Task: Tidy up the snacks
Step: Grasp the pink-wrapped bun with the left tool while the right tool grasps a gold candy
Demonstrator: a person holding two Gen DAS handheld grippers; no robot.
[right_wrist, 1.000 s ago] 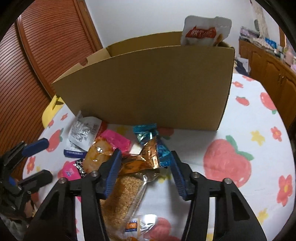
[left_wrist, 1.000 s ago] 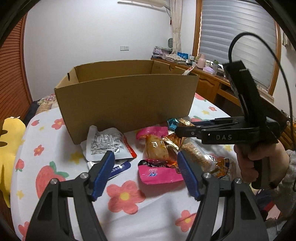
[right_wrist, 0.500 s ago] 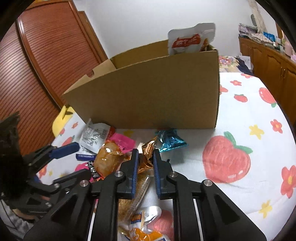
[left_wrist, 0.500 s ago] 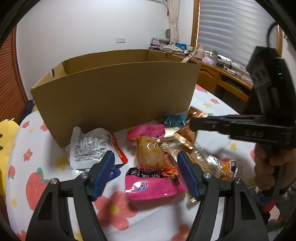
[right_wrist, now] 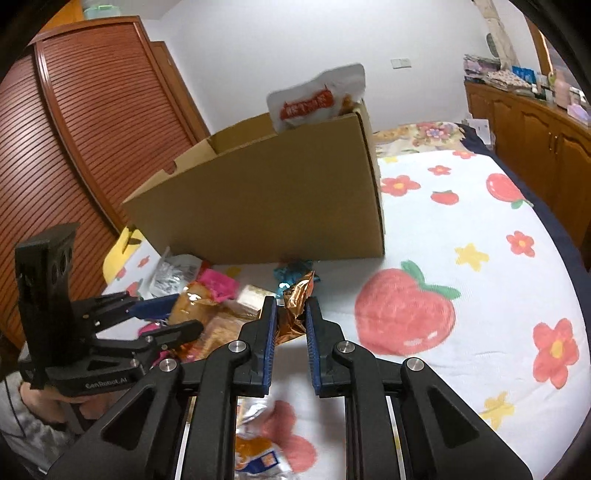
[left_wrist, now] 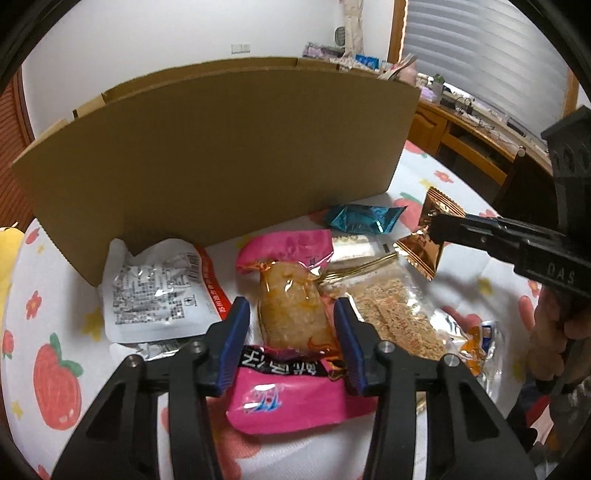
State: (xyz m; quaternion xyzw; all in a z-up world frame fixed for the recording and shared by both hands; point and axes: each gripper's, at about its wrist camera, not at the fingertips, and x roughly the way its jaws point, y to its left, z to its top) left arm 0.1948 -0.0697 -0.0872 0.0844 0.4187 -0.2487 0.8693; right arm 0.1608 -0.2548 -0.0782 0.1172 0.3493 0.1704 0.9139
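Pretty clearly a bedroom in someone's home. There's a bed sheet [right_wrist: 461, 258] printed with strawberries and flowers filling the lower right, a slatted wooden wardrobe [right_wrist: 92, 129] at upper left, wooden cabinets [right_wrist: 535, 122] cluttered with odds and ends at upper right, plus window blinds [left_wrist: 480, 44] and a curtain [left_wrist: 351, 26] up top.

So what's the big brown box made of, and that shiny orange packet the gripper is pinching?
The box looks like plain corrugated cardboard: matte brown, with folded flaps and a cut edge. The packet in the right gripper looks like metallic foil or foil-coated plastic: coppery, crinkled, with bright glints and a crimped, zigzag seal.
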